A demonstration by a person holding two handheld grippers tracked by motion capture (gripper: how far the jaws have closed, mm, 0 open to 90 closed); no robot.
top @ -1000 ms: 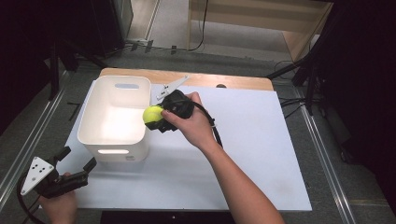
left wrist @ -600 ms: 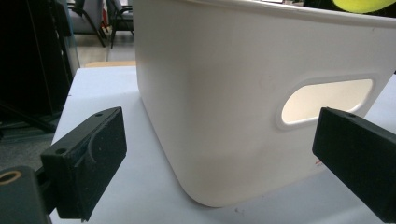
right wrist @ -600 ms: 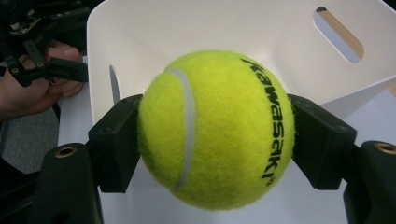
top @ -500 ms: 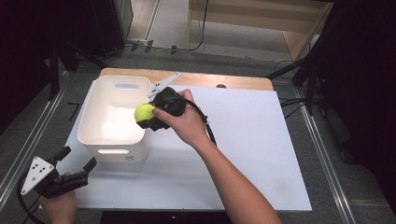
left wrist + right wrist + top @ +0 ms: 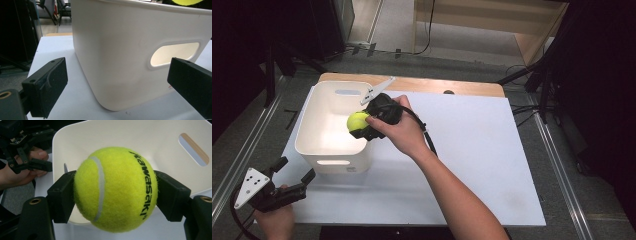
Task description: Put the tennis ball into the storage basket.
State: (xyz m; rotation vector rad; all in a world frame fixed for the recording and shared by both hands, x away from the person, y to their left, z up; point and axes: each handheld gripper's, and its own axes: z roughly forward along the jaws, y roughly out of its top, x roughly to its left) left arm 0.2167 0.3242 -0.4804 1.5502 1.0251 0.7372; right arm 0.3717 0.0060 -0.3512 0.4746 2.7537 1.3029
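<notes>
There is one yellow-green felt tennis ball (image 5: pixel 357 120), one white rectangular plastic bin with slot handles (image 5: pixel 319 150), and two black two-jaw claws, all on or over one white tabletop (image 5: pixel 472 150) that has a strip of light wood (image 5: pixel 437 85) along its far edge. The right claw (image 5: pixel 362 123) is clenched on the tennis ball, a jaw pressed into the felt on each side; in the right gripper view the ball (image 5: pixel 115 189) carries black "Kawasaki" lettering and a pale seam. In the high view the ball hangs above the bin's rim at its 3 o'clock side, just inside the opening, clear of the floor of the bin. The inside of the bin (image 5: pixel 155 142) looks bare as far as it is visible past the ball. The bin sits toward 10 o'clock on the tabletop. The left claw (image 5: pixel 292 170) is released, its jaws spread wide with nothing between them, held in the person's left hand (image 5: pixel 274 220) at about 7 o'clock, near the bin's front corner but apart from it. In the left gripper view the bin's front wall (image 5: pixel 120 55) with one handle slot stands just ahead of the jaws.
</notes>
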